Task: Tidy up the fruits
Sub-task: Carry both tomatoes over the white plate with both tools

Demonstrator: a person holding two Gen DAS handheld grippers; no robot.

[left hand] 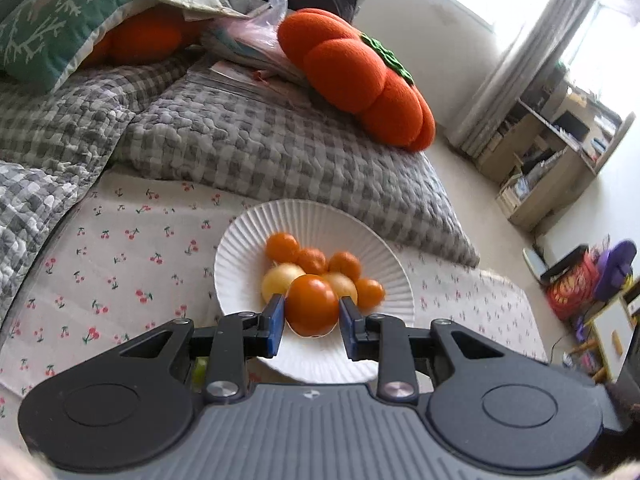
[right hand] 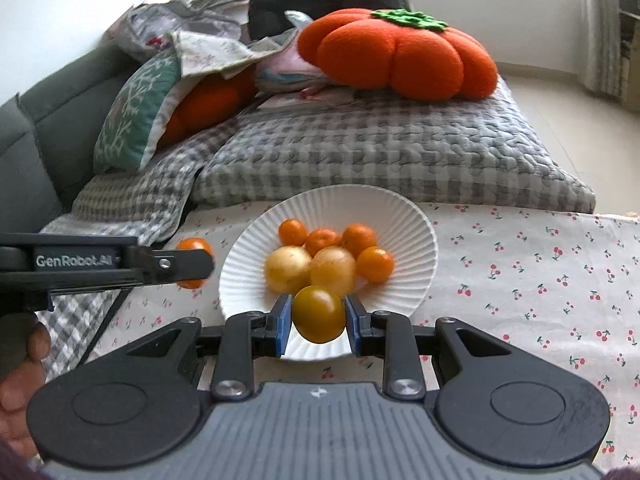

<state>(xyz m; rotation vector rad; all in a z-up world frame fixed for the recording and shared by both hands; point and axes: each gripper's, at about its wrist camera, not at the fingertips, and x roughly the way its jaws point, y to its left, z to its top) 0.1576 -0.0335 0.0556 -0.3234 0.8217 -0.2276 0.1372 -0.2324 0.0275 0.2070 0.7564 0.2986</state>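
Both tools grip fruit: left tool (left hand: 312,322) an orange tomato (left hand: 312,310), right tool (right hand: 318,326) a yellow-green tomato (right hand: 319,314).

"GenRobot.AI" is printed on the left tongs (right hand: 196,266).

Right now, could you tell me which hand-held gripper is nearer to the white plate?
Right. The right hand-held gripper holds its yellow-green tomato over the white plate at its near rim; the left hand-held gripper, holding an orange tomato, sits off the plate's left edge.
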